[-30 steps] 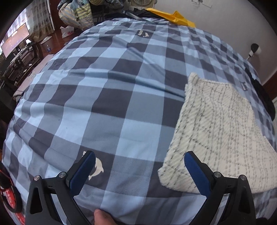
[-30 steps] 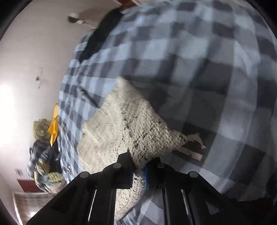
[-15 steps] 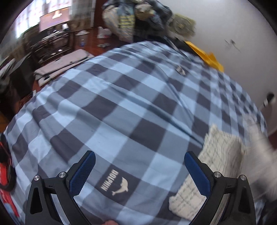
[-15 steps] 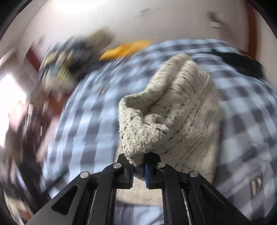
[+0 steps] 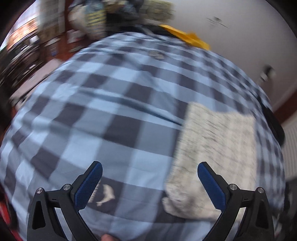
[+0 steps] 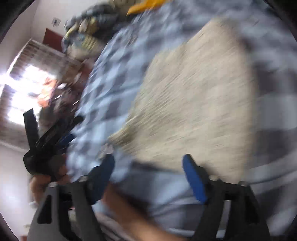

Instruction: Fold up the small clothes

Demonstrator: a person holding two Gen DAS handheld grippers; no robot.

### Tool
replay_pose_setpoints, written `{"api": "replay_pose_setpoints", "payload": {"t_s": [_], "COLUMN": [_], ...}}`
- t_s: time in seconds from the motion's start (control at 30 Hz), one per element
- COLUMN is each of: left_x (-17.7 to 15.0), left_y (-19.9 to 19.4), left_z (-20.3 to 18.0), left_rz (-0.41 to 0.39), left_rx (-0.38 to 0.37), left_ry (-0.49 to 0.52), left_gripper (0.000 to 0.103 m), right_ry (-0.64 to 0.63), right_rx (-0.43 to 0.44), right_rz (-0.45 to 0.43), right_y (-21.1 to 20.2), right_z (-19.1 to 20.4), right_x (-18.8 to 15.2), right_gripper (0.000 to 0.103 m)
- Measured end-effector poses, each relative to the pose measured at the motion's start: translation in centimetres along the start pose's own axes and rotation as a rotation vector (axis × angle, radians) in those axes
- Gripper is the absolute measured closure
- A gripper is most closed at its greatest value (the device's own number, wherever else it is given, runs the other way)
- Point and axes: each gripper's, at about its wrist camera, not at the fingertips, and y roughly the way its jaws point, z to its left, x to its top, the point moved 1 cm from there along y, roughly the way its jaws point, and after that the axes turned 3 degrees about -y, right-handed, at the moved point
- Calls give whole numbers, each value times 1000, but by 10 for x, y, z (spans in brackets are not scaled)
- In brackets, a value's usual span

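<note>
Lying flat on a blue-checked bed cover (image 5: 104, 118), a cream knitted garment (image 5: 220, 148) sits free of both tongs.

From the left wrist view, the left gripper (image 5: 149, 182) hangs over the cover with its blue-padded jaws spread wide and nothing between them; the garment lies as a rectangle to the right, its near corner just beside the right-hand pad, and a white dolphin print (image 5: 105, 194) shows on a dark square by the other pad. A yellow item (image 5: 185, 38) lies at the far edge of the bed, and a heap of clothes (image 5: 96, 16) sits beyond it. From the right wrist view, heavily blurred, the right gripper (image 6: 148, 178) also stands open and empty, low over the cover just short of the garment's (image 6: 194, 96) near edge. The left gripper (image 6: 50, 140) appears at the left, well apart from the fabric.
</note>
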Motion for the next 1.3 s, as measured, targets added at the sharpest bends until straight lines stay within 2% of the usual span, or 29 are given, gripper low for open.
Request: {"api": "replay_pose_setpoints", "payload": {"t_s": [0.1, 0.17, 0.2, 0.27, 0.37, 0.4, 0.43, 0.47, 0.5, 0.53, 0.6, 0.63, 0.77, 0.8, 0.83, 0.87, 0.97, 1.0, 1.07, 1.1, 1.13, 1.2, 1.27, 1.3], "left_x": [-6, -9, -12, -17, -24, -26, -27, -29, -32, -33, -33, -31, -25, -24, -24, -25, -30, -32, -33, -31, -28, -22, -16, -12], "left_y": [11, 28, 39, 58, 74, 78, 81, 83, 85, 85, 81, 79, 68, 65, 63, 62, 56, 56, 58, 58, 59, 54, 44, 38], "left_z": [-31, -45, -49, -53, -52, -50, -50, -50, -50, -50, -48, -47, -30, -25, -21, -18, -7, -3, 4, 10, 15, 24, 22, 15], "left_rz": [38, 82, 106, 163, 231, 255, 271, 287, 305, 316, 317, 315, 312, 313, 320, 330, 353, 360, 344, 310, 280, 224, 164, 142], "left_rx": [-75, -86, -78, -82, -111, -131, -140, -148, -169, -192, -226, -245, -365, -400, -428, -459, -516, -519, -453, -344, -269, -172, -159, -190], "left_ry": [131, 197, 220, 240, 224, 210, 203, 198, 193, 185, 152, 132, 6, -32, -65, -98, -167, -182, -194, -186, -185, -197, -195, -172], "left_gripper": [0, 0, 0, 2, 10, 16, 31, 40, 57, 71, 81, 85, 90, 91, 92, 92, 100, 100, 100, 100, 100, 100, 100, 99], "right_ry": [-18, -54, -69, -81, -168, -212, -252, -278, -312, -335, -352, -339, -281, -279, -279, -272, -231, -208, -119, -81, -60, -54, -68, -65], "right_rx": [-265, -374, -414, -401, -423, -429, -436, -446, -471, -500, -536, -546, -583, -596, -595, -570, -554, -549, -522, -508, -505, -524, -497, -455], "right_rz": [-108, -96, -50, 7, 121, 152, 172, 179, 188, 204, 229, 213, 116, 97, 87, 86, 78, 80, 105, 124, 147, 231, 283, 271], "right_y": [-28, -23, -13, -4, 14, 18, 21, 20, 25, 32, 47, 51, 54, 56, 56, 55, 47, 44, 41, 39, 39, 47, 49, 42], "right_z": [-28, -35, -39, -45, -34, -31, -29, -31, -26, -22, -19, -18, -16, -15, -14, -14, -19, -22, -36, -41, -44, -45, -39, -34], "right_x": [1, -9, -18, -25, -35, -38, -41, -46, -51, -54, -53, -49, -36, -37, -37, -37, -39, -40, -39, -42, -46, -53, -55, -55], "right_gripper": [21, 21, 21, 21, 21, 21, 21, 21, 21, 21, 21, 21, 21, 28, 54, 64, 74, 77, 81, 84, 85, 85, 84, 84]}}
